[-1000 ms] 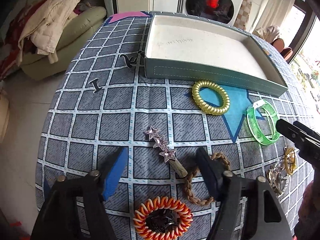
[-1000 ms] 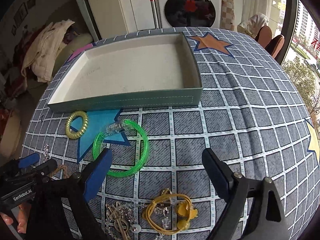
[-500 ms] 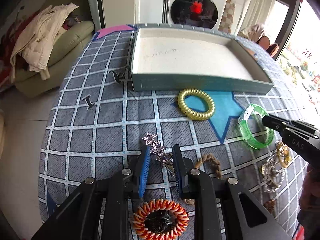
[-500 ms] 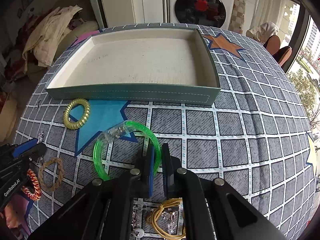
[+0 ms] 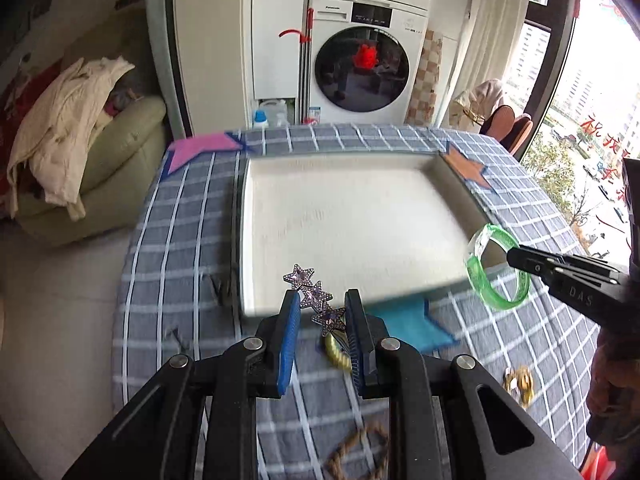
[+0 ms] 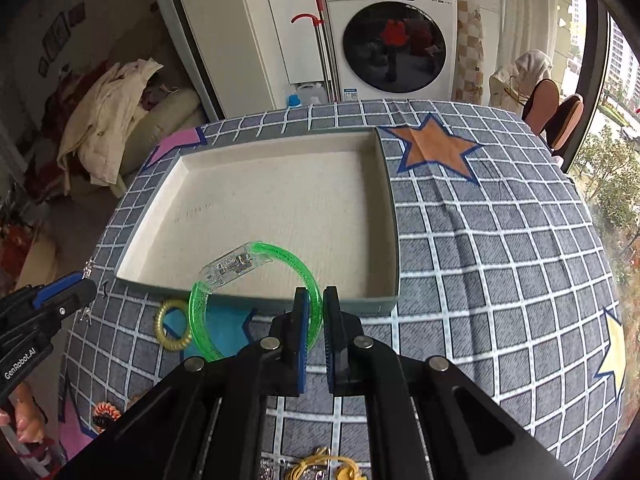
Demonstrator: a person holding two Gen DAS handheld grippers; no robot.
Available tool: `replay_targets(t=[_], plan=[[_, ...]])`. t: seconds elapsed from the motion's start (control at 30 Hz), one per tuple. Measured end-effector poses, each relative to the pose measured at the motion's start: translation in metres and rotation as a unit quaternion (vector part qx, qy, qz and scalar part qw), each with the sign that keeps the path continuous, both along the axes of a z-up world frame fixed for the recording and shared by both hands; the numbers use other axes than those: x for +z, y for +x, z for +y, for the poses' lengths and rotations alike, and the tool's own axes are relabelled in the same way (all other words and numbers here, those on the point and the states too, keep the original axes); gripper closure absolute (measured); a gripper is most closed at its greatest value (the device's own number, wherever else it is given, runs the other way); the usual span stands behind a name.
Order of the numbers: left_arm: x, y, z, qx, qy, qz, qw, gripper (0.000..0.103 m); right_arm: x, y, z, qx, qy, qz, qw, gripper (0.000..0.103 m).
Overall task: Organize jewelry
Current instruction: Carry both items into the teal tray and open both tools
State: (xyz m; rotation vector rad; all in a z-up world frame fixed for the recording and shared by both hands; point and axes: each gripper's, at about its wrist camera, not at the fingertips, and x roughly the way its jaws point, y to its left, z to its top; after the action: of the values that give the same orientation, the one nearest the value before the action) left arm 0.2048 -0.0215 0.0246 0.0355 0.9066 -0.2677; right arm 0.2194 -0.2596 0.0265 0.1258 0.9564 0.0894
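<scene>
1. Our left tool [image 5: 320, 308] clamps the star hair clip [image 5: 316, 300], lifted at the tray's [image 5: 244, 240] near edge for dropping in.
2. Our right tool [image 6: 316, 316] pinches the green bangle [image 6: 256, 292] above the tray's near wall, off the bench [image 6: 480, 260].

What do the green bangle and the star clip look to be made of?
Bangle: translucent glossy plastic, probably; light passes through it, and one segment is clear. Star clip: likely metal set with rhinestones; the stars glitter.
</scene>
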Motion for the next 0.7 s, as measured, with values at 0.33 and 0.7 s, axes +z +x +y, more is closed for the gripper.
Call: replay_targets(t=[0.33, 0.7], plan=[[-0.032, 0.095, -0.027, 0.000, 0.024, 0.012, 0.9996, 0.060, -0.018, 0.078, 0.002, -0.015, -0.014, 0.020, 1.000, 0.095], [-0.080, 0.119, -0.041, 0.001, 0.067, 0.042, 0.9969, 0.060, -0.065, 0.108, 0.006, -0.030, -0.031, 0.057, 0.997, 0.095]])
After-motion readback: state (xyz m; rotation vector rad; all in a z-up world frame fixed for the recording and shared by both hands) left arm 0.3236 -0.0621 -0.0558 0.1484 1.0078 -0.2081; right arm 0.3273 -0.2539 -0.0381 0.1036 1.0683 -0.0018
